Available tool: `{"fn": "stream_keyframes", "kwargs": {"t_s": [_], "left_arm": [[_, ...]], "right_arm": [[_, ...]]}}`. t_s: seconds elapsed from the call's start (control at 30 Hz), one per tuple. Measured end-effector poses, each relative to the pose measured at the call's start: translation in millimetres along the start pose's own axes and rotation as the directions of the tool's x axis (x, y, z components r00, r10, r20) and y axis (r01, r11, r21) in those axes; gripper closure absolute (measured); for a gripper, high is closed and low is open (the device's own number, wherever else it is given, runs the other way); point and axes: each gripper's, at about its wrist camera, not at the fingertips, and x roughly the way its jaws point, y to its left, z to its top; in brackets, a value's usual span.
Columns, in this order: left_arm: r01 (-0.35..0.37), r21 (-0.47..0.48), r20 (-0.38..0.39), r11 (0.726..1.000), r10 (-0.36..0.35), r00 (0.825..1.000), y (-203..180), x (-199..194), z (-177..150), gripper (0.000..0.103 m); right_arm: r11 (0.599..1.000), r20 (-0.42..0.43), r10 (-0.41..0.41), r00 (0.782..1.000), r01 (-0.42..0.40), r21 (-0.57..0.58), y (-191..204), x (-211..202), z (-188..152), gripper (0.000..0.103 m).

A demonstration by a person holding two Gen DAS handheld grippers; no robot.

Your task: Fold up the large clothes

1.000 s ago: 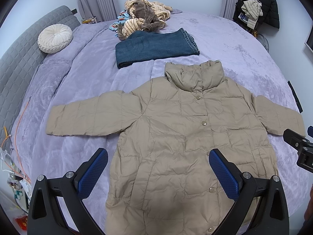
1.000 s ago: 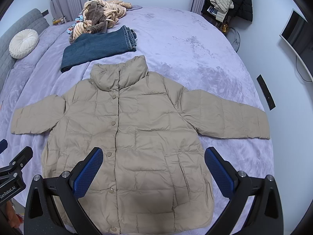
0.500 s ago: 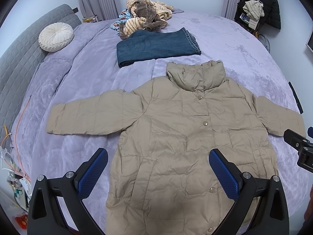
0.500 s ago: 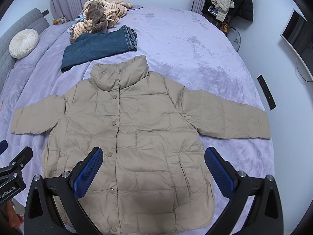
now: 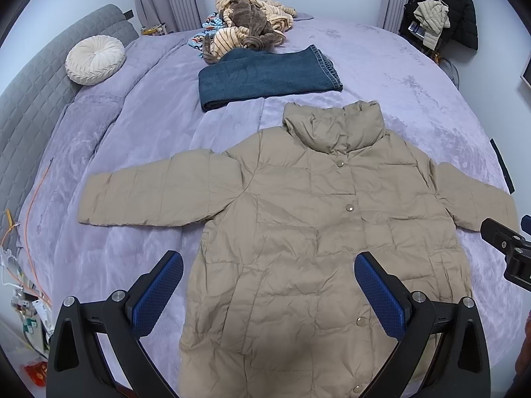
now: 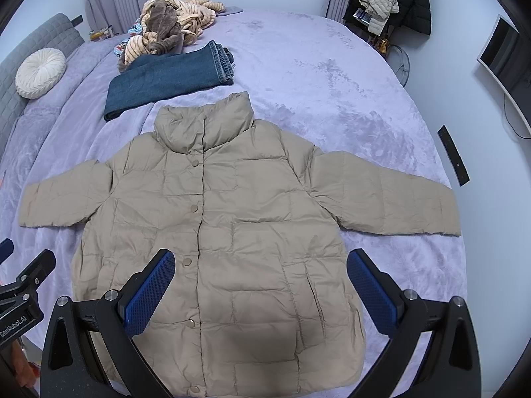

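The bed point(image 5: 381, 66) carried everything, and almost nothing on it had changed over the last second: both views had only crept slightly. The beige puffer jacket point(image 6: 232, 232) lay flat, buttoned, front up, sleeves spread, directly ahead of and below both tongs. Beyond it lay the folded jeans point(image 5: 265, 76). The left tongs point(image 5: 268, 285) and right tongs point(image 6: 262, 282) hung above the hem, gaping wide and empty. Judging by that stillness, the spreading looked finished and the first fold not yet begun.
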Motion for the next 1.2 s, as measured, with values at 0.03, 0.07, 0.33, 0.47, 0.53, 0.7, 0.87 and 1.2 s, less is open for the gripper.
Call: {"fn": "stream_keyframes", "kwargs": {"t_s": [0.03,0.07,0.33,0.47,0.53,0.7,0.87,1.2], "left_arm": [[0.0,0.0,0.0,1.0,0.0,1.0,0.1,-0.1,-0.3,0.0],[0.0,-0.001,0.0,1.0,0.0,1.0,-0.1,0.1,0.6,0.0],[0.002,-0.006,-0.01,1.0,-0.002,1.0,0.7,3.5,-0.9,0.0],[0.003,-0.006,-0.011,1.0,-0.003,1.0,0.7,3.5,-0.3,0.0],[0.002,-0.006,-0.012,1.0,-0.003,1.0,0.6,3.5,-0.2,0.0],[0.003,-0.009,-0.013,1.0,-0.003,1.0,0.8,4.5,0.9,0.0],[0.004,-0.009,-0.015,1.0,-0.005,1.0,1.3,4.7,1.1,0.0],[0.004,-0.009,-0.015,1.0,-0.005,1.0,1.5,4.2,0.6,0.0]], "right_arm": [[1.0,0.0,0.0,1.0,0.0,0.0,0.6,0.2,0.1,0.0],[1.0,0.0,0.0,1.0,0.0,0.0,-0.4,-0.1,0.4,0.0],[1.0,-0.005,0.003,1.0,-0.003,0.002,-2.3,2.2,0.0,0.0],[1.0,-0.004,0.002,1.0,-0.002,0.0,-2.2,2.4,0.1,0.0],[1.0,-0.005,0.004,1.0,-0.004,0.001,-1.7,2.7,0.7,0.0],[1.0,-0.007,0.003,1.0,-0.003,-0.001,-1.2,3.5,-0.4,0.0],[1.0,-0.008,0.002,1.0,-0.002,-0.002,-0.3,3.3,-1.1,0.0],[1.0,-0.01,0.004,1.0,-0.004,-0.001,-0.3,3.4,1.1,0.0]]}}
